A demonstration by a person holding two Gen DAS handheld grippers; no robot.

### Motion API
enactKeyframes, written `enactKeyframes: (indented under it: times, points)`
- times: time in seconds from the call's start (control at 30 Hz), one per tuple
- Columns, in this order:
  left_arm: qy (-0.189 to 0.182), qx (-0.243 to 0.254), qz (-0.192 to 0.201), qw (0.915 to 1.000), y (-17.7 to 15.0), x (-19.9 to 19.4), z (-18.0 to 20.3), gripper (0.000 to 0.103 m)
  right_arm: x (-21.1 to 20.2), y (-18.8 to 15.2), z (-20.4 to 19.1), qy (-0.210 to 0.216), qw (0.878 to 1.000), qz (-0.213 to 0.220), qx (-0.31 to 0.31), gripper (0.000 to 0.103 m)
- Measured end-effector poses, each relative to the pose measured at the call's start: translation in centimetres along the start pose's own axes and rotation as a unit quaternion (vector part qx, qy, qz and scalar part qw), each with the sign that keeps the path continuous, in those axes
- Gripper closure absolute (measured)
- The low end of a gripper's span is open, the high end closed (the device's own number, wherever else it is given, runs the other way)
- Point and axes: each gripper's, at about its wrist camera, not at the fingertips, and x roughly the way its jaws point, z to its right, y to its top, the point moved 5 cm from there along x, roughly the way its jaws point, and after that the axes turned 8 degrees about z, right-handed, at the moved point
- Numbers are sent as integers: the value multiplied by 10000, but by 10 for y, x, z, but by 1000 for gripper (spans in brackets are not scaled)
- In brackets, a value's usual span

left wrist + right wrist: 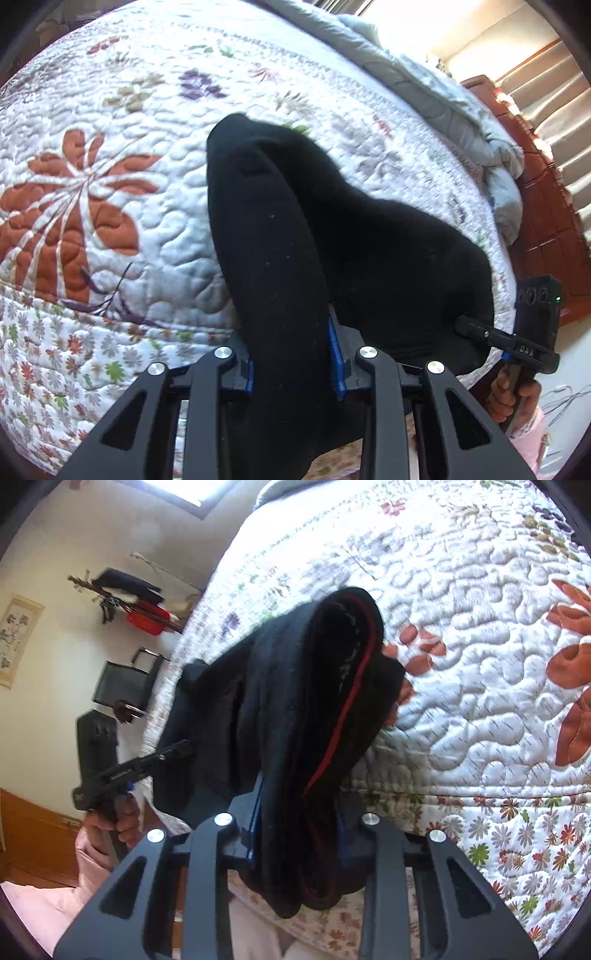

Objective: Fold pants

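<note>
Black pants (332, 236) hang bunched between my two grippers above a quilted floral bedspread (110, 166). My left gripper (291, 354) is shut on a thick fold of the pants. In the right wrist view my right gripper (299, 819) is shut on the other end of the pants (303, 709), where a red stripe runs along the fabric. The right gripper also shows in the left wrist view (509, 343), at the pants' far edge. The left gripper shows in the right wrist view (140, 768), held by a hand.
The bedspread (480, 664) covers the bed below. A grey duvet (461, 122) lies bunched along the far side of the bed. A wooden headboard (546, 206) stands at the right. A dark chair (125, 683) and a cluttered shelf (136, 602) stand by the wall.
</note>
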Motion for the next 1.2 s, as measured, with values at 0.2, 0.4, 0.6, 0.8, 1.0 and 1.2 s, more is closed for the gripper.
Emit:
enactKeyframes:
  times: [0.2, 0.4, 0.6, 0.8, 1.0, 1.2]
  points:
    - [-358, 166, 288, 9988, 31, 1, 40, 74, -31, 40, -6, -226, 9984, 350, -382, 74]
    - [-490, 340, 594, 9965, 87, 36, 76, 74, -46, 115, 10, -570, 9939, 733, -603, 74]
    - [-167, 377, 155, 9990, 110, 104, 67, 71, -3, 144, 82, -779, 9963, 310, -173, 71]
    - [-6, 267, -56, 9996, 91, 134, 39, 52, 13, 129, 133, -396, 9980, 349, 355, 60]
    - [202, 360, 166, 9990, 78, 96, 34, 53, -20, 120, 115, -1023, 9930, 587, -31, 44]
    - [457, 496, 516, 9964, 64, 46, 34, 51, -60, 104, 67, -1775, 9769, 953, -714, 43]
